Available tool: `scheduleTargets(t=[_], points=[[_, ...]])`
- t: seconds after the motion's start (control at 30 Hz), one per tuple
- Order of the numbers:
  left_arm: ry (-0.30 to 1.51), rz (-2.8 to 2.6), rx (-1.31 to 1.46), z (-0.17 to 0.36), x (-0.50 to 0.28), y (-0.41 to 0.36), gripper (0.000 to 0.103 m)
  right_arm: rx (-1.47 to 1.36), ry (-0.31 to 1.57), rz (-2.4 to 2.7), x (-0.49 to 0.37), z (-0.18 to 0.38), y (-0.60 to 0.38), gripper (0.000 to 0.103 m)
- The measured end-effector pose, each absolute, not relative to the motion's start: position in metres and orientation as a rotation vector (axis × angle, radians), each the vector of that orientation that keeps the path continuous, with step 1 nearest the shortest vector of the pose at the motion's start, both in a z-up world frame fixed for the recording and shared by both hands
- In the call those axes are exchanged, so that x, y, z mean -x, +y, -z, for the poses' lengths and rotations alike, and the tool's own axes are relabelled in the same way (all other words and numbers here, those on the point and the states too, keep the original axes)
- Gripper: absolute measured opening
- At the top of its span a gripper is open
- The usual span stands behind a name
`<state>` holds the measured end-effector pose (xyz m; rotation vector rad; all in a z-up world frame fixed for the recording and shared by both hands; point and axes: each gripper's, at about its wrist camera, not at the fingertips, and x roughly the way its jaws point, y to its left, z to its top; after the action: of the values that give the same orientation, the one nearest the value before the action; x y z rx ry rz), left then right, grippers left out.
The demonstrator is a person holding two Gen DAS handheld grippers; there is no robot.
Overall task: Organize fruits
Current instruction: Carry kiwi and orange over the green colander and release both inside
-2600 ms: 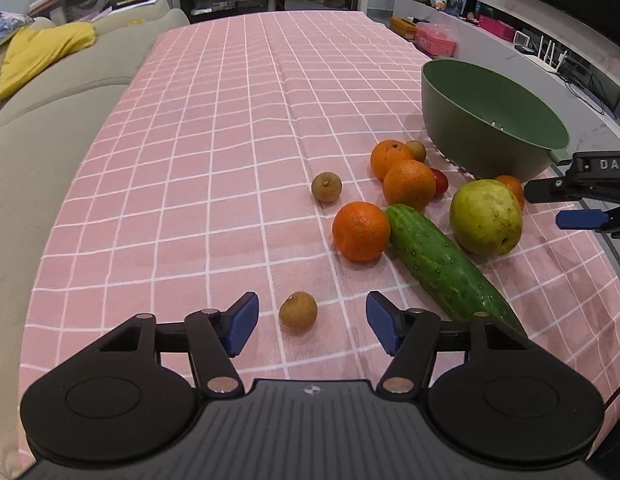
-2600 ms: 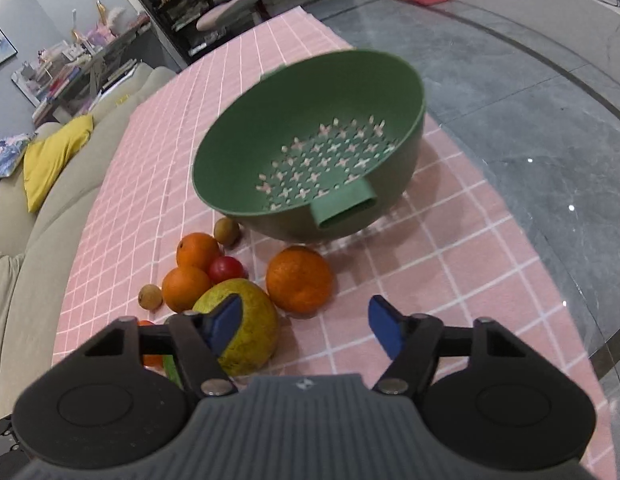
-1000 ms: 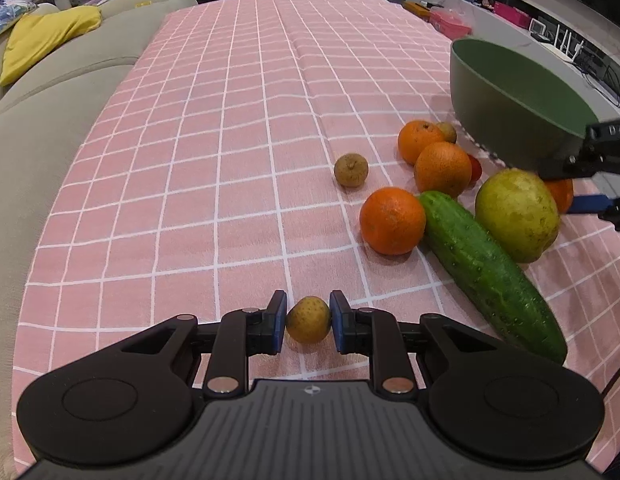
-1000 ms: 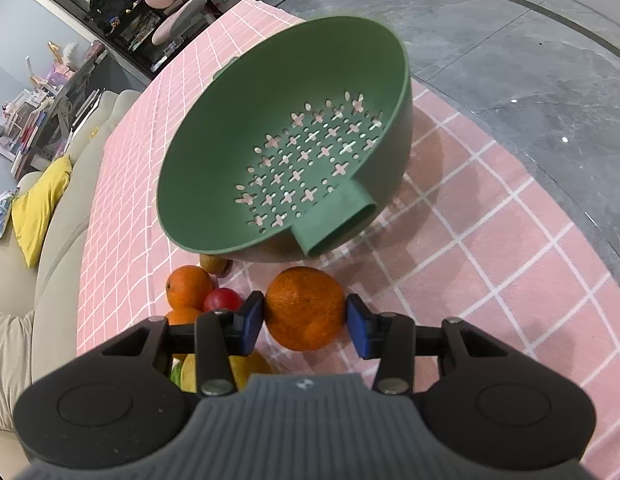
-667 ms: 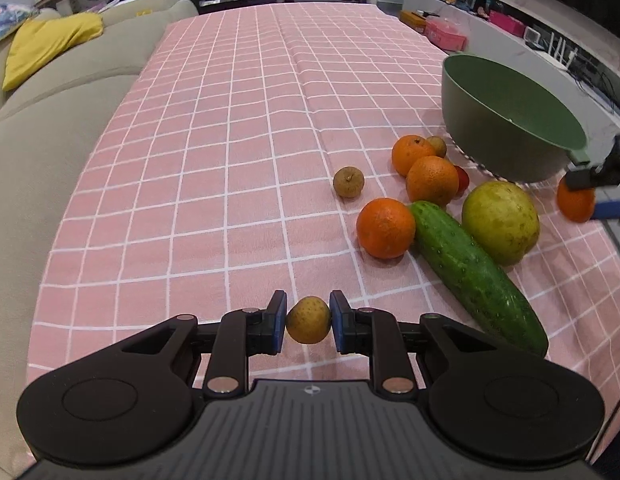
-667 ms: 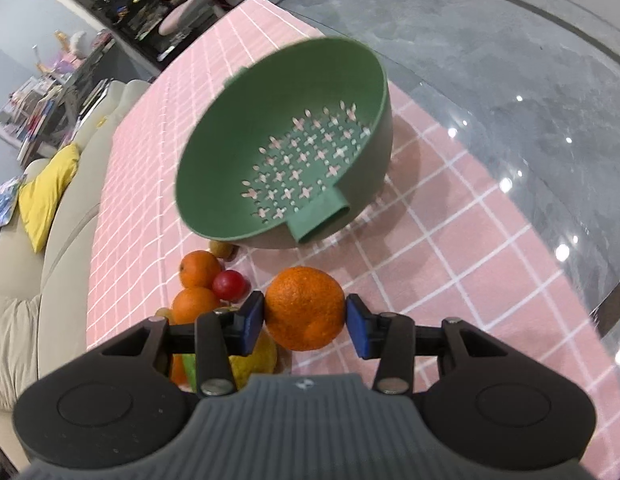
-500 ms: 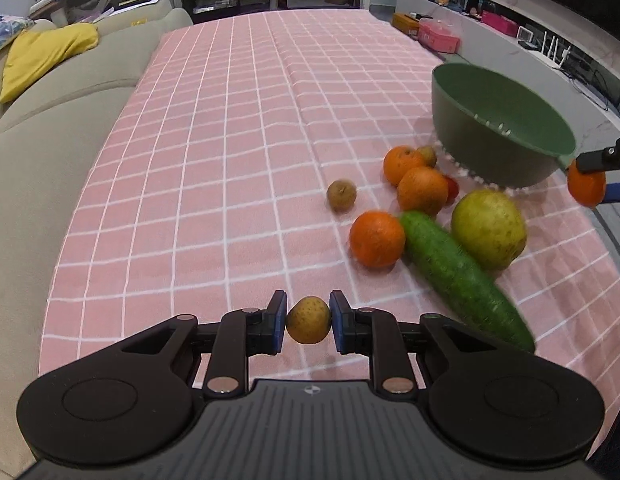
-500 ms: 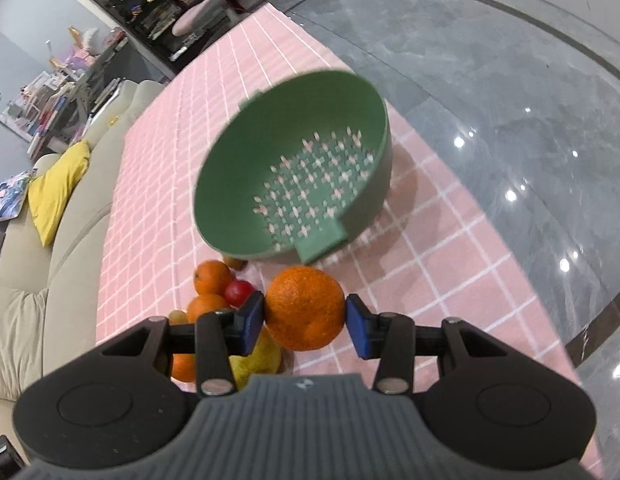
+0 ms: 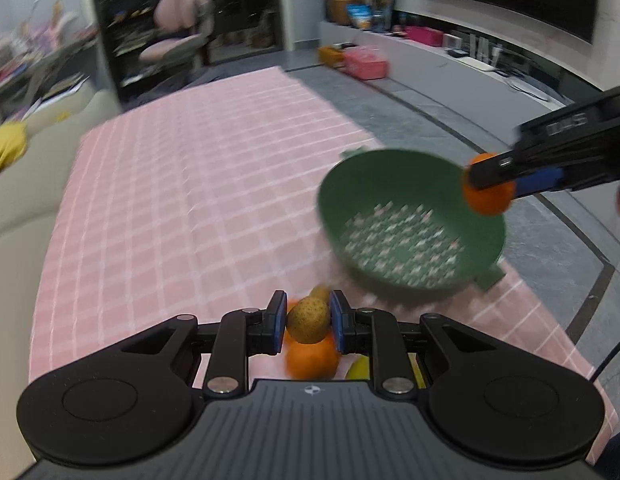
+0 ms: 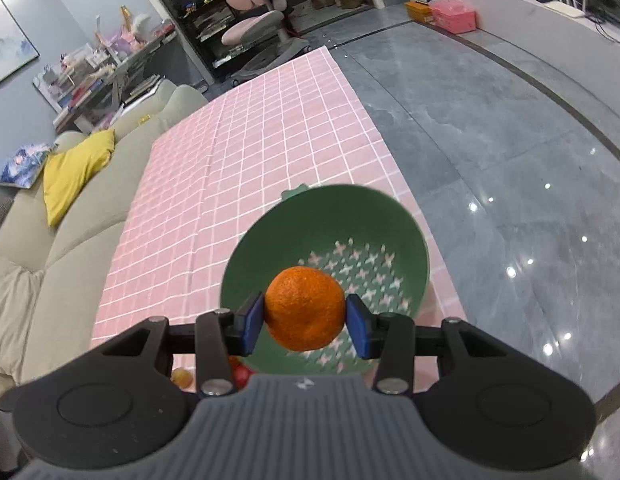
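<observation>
My left gripper (image 9: pixel 308 322) is shut on a small brown round fruit (image 9: pixel 308 319), held above the fruit pile on the pink checked cloth (image 9: pixel 182 208). An orange (image 9: pixel 312 358) and another small brown fruit (image 9: pixel 320 292) lie under it. My right gripper (image 10: pixel 305 318) is shut on an orange (image 10: pixel 304 307) and hangs over the green colander bowl (image 10: pixel 270 248). The left wrist view shows that gripper (image 9: pixel 506 184) with its orange (image 9: pixel 488 196) above the bowl's (image 9: pixel 410 224) right rim. The bowl has nothing in it.
A beige sofa (image 10: pixel 38 272) with a yellow cushion (image 10: pixel 76 172) runs along the cloth's left side. Grey glossy floor (image 10: pixel 510 140) lies right of the bowl. A red fruit (image 10: pixel 242 374) and an orange one (image 10: pixel 181 377) peek out under my right gripper. A pink chair (image 10: pixel 254 12) stands far back.
Both grippers have risen with their fruits. The left one has swung right, from the cloth's near edge to over the pile. The right one has moved from beside the bowl to above it.
</observation>
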<state>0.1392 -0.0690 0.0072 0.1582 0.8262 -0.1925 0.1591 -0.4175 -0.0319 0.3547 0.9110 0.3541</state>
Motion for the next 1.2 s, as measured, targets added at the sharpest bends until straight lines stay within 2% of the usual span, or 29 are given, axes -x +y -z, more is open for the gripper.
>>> scheduleTargets(t=[0.33,0.77,1.2], points=[[0.869,0.278,-0.3,0.03,-0.211,-0.124,0.025,-0.339,0.939,-0.371,-0.219,0.057,-0.413,0.041],[0.939,0.343,-0.355,0.078,-0.239,-0.148,0.025,-0.213,0.999,-0.521,-0.263,0.099,-0.377,0.041],[0.975,0.366,-0.414,0.096,-0.245,-0.154,0.026,-0.108,1.088,-0.605,-0.289,0.139,-0.362,0.042]])
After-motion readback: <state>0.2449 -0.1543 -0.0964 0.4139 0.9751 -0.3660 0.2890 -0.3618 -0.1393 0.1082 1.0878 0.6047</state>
